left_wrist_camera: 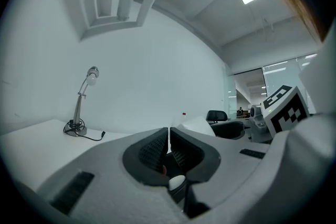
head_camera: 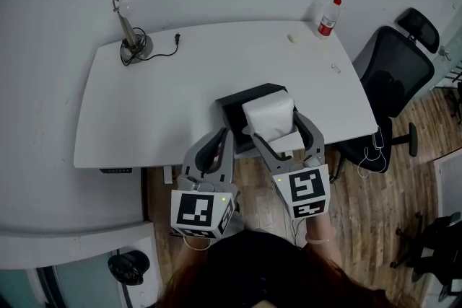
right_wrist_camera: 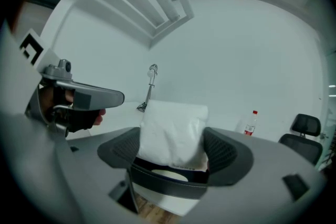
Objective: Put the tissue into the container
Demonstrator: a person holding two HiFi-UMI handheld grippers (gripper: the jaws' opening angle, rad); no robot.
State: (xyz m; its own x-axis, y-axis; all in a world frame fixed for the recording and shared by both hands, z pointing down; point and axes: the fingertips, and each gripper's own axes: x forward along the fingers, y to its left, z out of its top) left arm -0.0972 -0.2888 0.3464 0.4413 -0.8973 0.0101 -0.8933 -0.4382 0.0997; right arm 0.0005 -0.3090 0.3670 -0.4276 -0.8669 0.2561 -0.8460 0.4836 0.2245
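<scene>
Our right gripper (right_wrist_camera: 173,150) clamps the tissue (right_wrist_camera: 173,131) on both sides, as its own view shows plainly. Only the head view shows the container (head_camera: 232,112) on the table (head_camera: 166,104), and there the tissue covers the container's right part. Our left gripper (left_wrist_camera: 168,147), jaws together on nothing, sits just beside the container's near left edge. A lamp (head_camera: 128,25) stands well left of the container.

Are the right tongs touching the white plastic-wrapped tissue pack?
Touching. The right gripper view shows the right tongs closed on the white plastic-wrapped tissue pack, both jaws pressing its sides.
</scene>
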